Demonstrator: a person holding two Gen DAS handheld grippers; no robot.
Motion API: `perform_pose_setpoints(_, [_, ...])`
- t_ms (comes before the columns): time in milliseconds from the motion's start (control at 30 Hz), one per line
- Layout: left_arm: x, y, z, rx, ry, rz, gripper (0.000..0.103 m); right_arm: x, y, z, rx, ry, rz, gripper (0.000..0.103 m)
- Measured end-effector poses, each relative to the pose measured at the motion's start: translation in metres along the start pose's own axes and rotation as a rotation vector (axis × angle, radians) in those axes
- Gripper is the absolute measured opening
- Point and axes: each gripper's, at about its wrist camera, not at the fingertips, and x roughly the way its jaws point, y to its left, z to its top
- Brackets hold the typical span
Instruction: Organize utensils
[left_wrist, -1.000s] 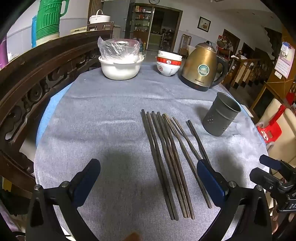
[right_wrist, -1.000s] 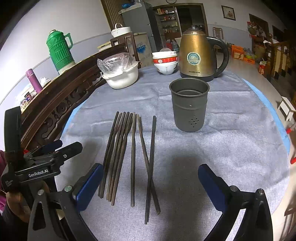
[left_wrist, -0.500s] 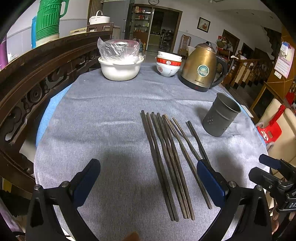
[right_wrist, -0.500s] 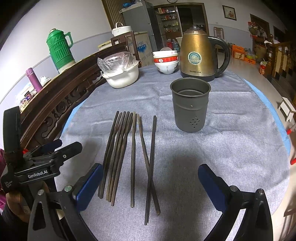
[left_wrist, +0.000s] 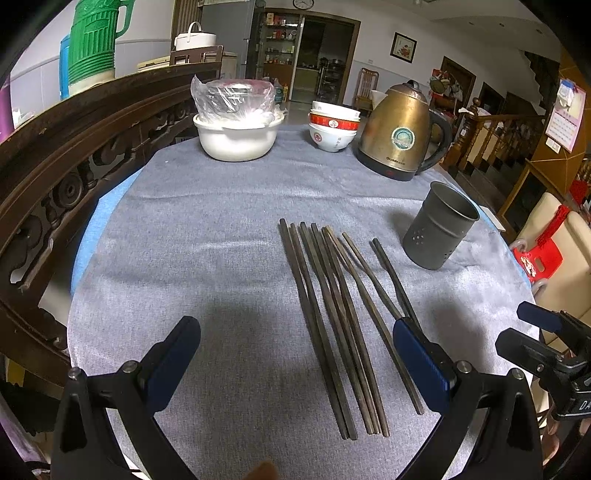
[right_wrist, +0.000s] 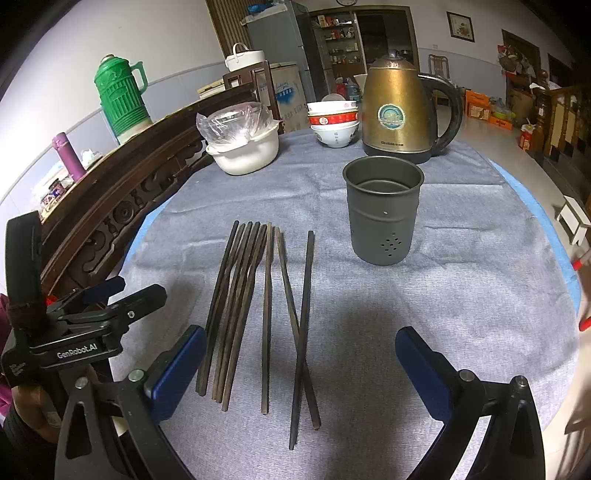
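Observation:
Several dark chopsticks (left_wrist: 334, 317) lie side by side on the grey tablecloth; the two rightmost cross each other in the right wrist view (right_wrist: 301, 332). A dark metal utensil cup (left_wrist: 439, 230) stands upright and empty to their right, also seen in the right wrist view (right_wrist: 382, 212). My left gripper (left_wrist: 295, 354) is open and empty, hovering near the chopsticks' near ends. My right gripper (right_wrist: 301, 362) is open and empty over the crossed pair's near ends. Each gripper shows in the other's view, the right one (left_wrist: 546, 354) and the left one (right_wrist: 77, 325).
A gold kettle (left_wrist: 400, 134), stacked bowls (left_wrist: 334, 125) and a white pot with a plastic-covered bowl (left_wrist: 236, 125) stand at the table's far side. A carved wooden chair back (left_wrist: 55, 155) rises along the left edge. The table rim (right_wrist: 546, 229) curves at right.
Both views have shifted only slightly; the chopsticks and cup have not moved, and both grippers stay open.

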Motion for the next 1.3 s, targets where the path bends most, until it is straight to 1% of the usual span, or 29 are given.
perform_pose_setpoints(533, [0.0022,-0.0018,-0.0034,0.011,0.029,-0.025,0.103,-0.0013,0.0003,0.0006,0.002,0.001,-0.007,0.103])
perform_pose_setpoints(1000, [0.0003,-0.0015,-0.0031,0.023,0.027,-0.008,0.103,-0.0015,0.0029,0.0013,-0.001,0.002,-0.008,0.103])
perform_pose_setpoints(1300, [-0.0006,-0.0001,-0.0033,0.02,0.029,-0.017,0.103,-0.0004,0.0048,0.0023,-0.006,0.004,-0.01,0.103])
